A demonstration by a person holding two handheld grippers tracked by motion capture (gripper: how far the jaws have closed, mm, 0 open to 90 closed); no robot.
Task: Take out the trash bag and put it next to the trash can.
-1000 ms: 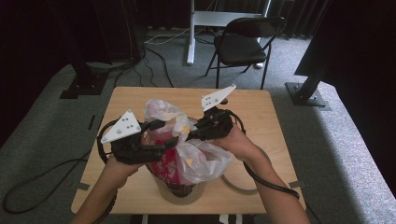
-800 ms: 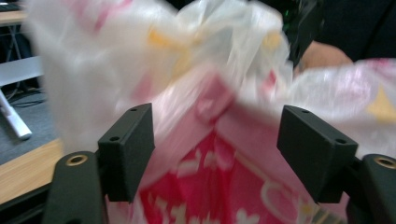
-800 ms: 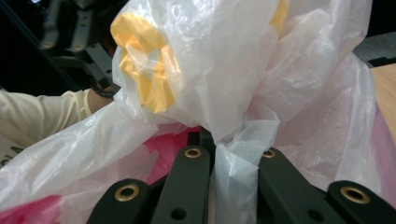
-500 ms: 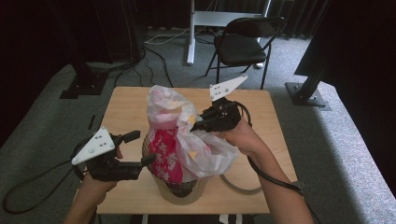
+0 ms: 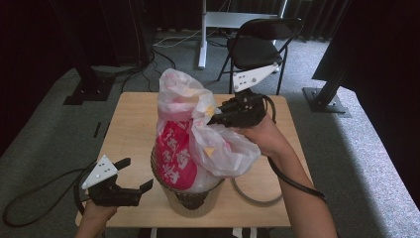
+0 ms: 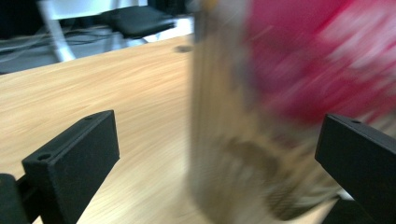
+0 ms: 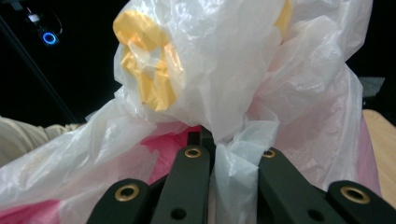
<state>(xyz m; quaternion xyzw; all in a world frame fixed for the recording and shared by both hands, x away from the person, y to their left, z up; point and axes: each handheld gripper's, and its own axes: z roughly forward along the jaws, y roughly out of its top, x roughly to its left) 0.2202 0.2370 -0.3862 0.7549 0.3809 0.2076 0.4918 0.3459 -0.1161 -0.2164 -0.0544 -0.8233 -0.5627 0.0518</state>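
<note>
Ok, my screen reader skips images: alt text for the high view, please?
The right gripper pinches a translucent white-and-red plastic bag standing in a woven basket on a wooden table. The left gripper hangs open beside the basket.

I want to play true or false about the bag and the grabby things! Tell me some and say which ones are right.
1. The right gripper is pinching the plastic bag. True.
2. The left gripper is holding the bag too. False: its jaws are open with nothing between them, low down beside the basket.
3. The bag sits in a woven basket on the wooden table. True.
4. The bag is blue all over. False: it is whitish plastic with red and some yellow.
5. A black chair stands on the floor behind the table. True.
</note>
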